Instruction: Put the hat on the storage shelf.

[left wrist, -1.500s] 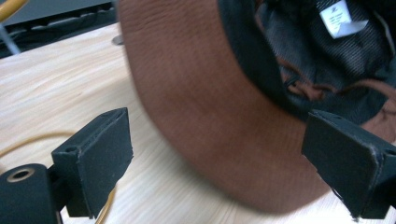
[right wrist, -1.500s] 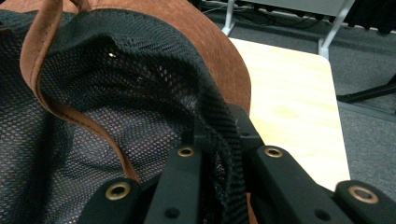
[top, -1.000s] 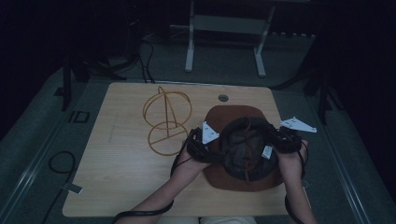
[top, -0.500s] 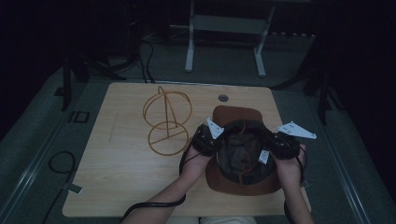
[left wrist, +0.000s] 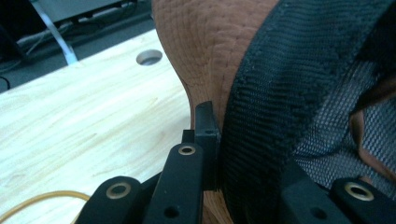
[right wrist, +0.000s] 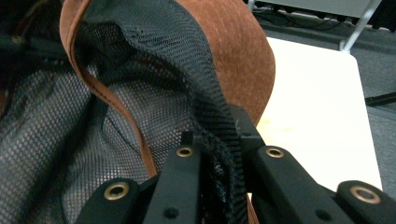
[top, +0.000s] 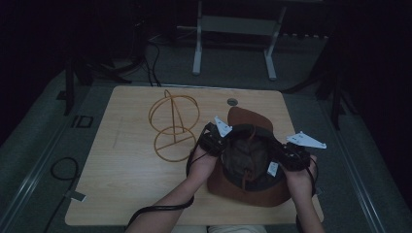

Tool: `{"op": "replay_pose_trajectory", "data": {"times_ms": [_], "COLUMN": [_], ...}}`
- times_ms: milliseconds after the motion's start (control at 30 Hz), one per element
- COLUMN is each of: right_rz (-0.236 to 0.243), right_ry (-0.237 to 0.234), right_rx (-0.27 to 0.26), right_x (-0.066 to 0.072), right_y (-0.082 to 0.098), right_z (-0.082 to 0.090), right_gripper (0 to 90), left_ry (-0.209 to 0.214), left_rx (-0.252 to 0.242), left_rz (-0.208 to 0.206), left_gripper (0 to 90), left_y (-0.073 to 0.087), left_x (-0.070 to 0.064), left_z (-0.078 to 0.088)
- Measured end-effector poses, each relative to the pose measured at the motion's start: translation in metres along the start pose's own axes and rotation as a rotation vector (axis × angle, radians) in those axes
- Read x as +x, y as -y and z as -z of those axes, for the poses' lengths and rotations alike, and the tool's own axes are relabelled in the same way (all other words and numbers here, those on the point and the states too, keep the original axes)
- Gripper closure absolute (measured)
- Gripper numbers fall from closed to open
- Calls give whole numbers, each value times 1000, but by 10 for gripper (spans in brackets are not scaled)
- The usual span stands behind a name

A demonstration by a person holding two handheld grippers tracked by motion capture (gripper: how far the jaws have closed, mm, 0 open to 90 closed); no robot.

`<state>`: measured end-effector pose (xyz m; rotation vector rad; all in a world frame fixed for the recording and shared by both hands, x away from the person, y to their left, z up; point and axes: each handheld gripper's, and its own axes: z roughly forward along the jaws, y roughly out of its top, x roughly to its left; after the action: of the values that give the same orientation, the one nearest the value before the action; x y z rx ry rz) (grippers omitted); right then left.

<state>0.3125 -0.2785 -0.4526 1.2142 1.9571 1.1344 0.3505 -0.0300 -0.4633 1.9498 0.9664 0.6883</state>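
Note:
A brown hat [top: 252, 191] with a wide brim and black mesh lining is held upside down over the right part of the wooden table [top: 126, 179]. My left gripper [top: 212, 142] is shut on the hat's left inner band; the left gripper view shows the black woven band [left wrist: 261, 116] pinched between its jaws. On the opposite side my right gripper [top: 286, 158] is shut on the right band. The black band [right wrist: 219, 126] runs down between that gripper's jaws, with a brown leather cord [right wrist: 126, 116] beside it.
A golden wire hat stand [top: 172, 124] rises just left of the hat, close to my left gripper. A round cable hole [top: 232, 102] sits at the table's far edge. Beyond the table are white metal frame legs [top: 197, 46]. A cable loop [top: 63, 170] lies on the floor at left.
Both grippers have lifted the hat's opening and moved it slightly toward the person and to the right. The brim now tilts up at the far side.

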Motion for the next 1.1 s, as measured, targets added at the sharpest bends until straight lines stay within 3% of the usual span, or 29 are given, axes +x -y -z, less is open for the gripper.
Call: {"op": "replay_pose_trajectory", "data": {"times_ms": [100, 200, 367, 467, 533, 733, 767, 900, 1000, 1100], "right_rz": [-16, -20, -32, -33, -30, 25, 28, 27, 37, 91], "right_ry": [-9, -33, -83, -148, -181, -168, -168, -240, -338, -368], "right_rx": [-4, -2, -13, -26, -42, -66, -65, -77, -94, -108], "right_x": [0, -1, 2, 0, -2, -14, -16, -18, -14, -8], "right_y": [3, 6, 13, 14, 14, 13, 13, 9, 7, 5], "right_z": [3, 7, 19, 32, 41, 64, 67, 77, 86, 98], "right_gripper": [818, 750, 596, 482, 447, 424, 424, 414, 388, 374], "left_ry": [-5, -14, -9, -21, -7, 38, 25, 44, 49, 51], "left_rx": [-19, -37, -72, -86, -101, -169, -170, -177, -187, -189], "left_rz": [-9, -19, 1, -8, 8, -40, -60, -40, -39, -41], "left_gripper": [868, 868, 869, 868, 868, 868, 867, 867, 867, 867], "left_y": [-4, -9, -15, -16, -17, -18, -18, -15, -14, -13], "left_x": [-1, 0, 4, 6, 8, 2, 1, 2, 3, 5], "left_z": [3, 6, 13, 18, 21, 38, 42, 50, 55, 60]}}
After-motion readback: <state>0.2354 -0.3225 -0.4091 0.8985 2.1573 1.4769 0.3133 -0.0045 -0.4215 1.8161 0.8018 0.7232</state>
